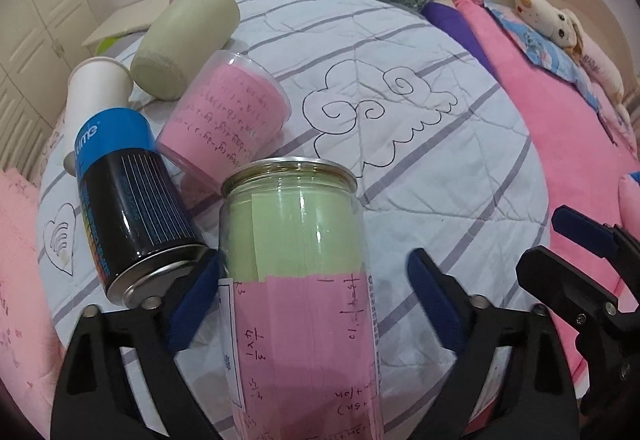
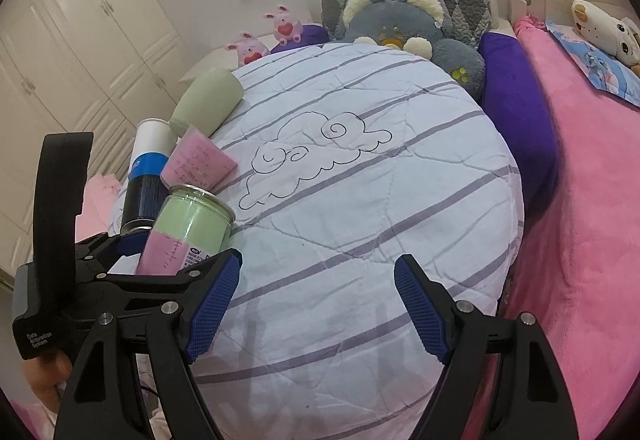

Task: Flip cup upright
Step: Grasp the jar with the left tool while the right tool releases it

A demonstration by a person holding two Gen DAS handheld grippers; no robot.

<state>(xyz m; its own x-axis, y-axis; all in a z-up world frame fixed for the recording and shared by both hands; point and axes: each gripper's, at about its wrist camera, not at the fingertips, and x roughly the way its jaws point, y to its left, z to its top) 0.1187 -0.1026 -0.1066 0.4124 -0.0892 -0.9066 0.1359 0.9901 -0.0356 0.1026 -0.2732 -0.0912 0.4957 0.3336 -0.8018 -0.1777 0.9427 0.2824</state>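
green and pink paper inside clear jar (image 1: 298, 280), left tool (image 1: 316, 292) wide

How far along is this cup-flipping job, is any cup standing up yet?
Done: nothing that shows; the green cup, the pink-lined clear cup and the blue and black can lie tilted on the quilt. In hand: the left gripper is open around the clear jar, not yet clamped. Left: grasping and standing it up. The right gripper is open and holds nothing.

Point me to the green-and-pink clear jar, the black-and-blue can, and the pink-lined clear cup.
green-and-pink clear jar (image 1: 296, 240), left wrist view, green upper wall.
black-and-blue can (image 1: 132, 195), left wrist view, black side.
pink-lined clear cup (image 1: 224, 115), left wrist view, pink-lined side.
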